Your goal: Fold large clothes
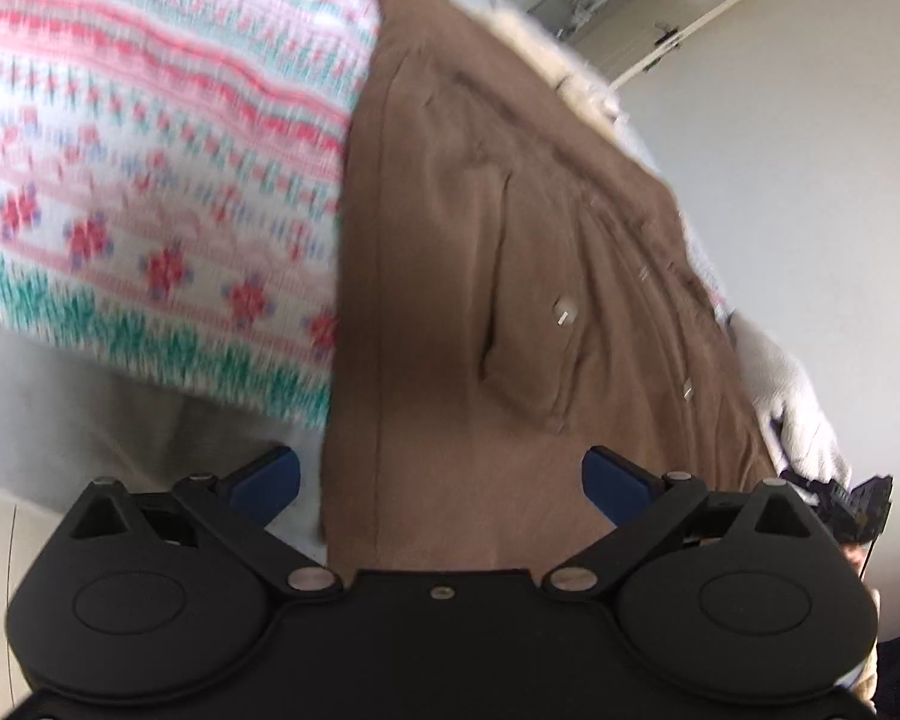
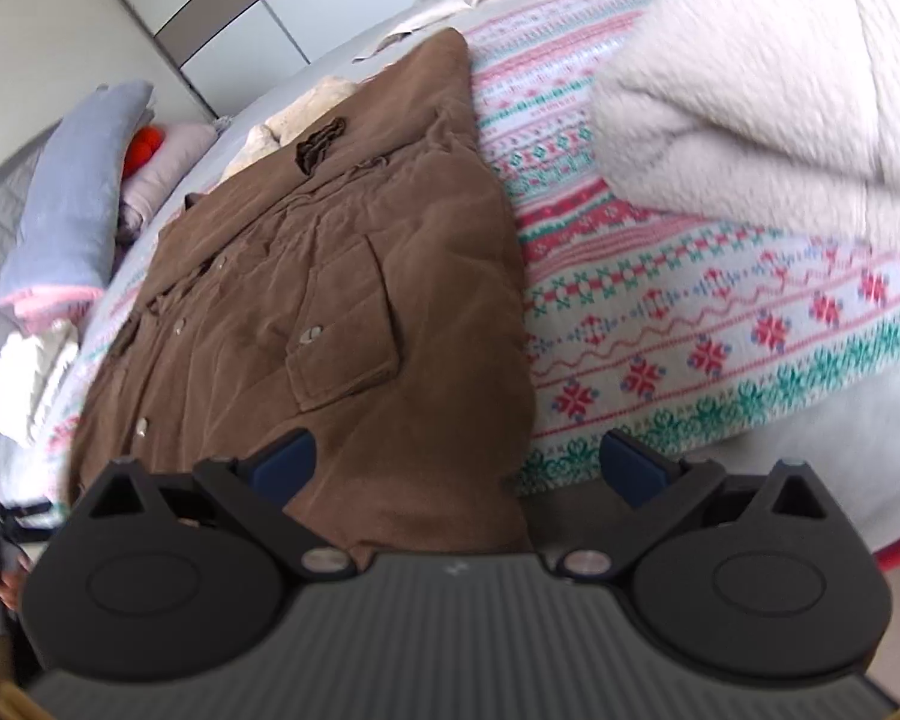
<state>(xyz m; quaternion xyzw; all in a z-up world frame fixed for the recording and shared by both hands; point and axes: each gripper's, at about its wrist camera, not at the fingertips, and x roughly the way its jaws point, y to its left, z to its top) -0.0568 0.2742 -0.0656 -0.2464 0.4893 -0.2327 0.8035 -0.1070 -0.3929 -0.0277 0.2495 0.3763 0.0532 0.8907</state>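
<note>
**Both claws spread over the coat's hem**

My left gripper [image 1: 441,474] is spread wide, holding nothing, its blue pads just above the near hem of the brown coat [image 1: 480,252]. My right gripper [image 2: 459,465] gapes too, straddling the coat's [image 2: 306,300] hem corner at 6 o'clock. The coat lies flat on the patterned knit blanket [image 2: 720,324], pocket up. Bare blanket runs toward 3 o'clock; a cream fleece [image 2: 750,78] is piled at 1 o'clock, pillows [image 2: 72,198] at 10.

No readable text, label, brand, number or sign can be made out in either wrist view, whether on the garments, the bedding or the furniture
</note>
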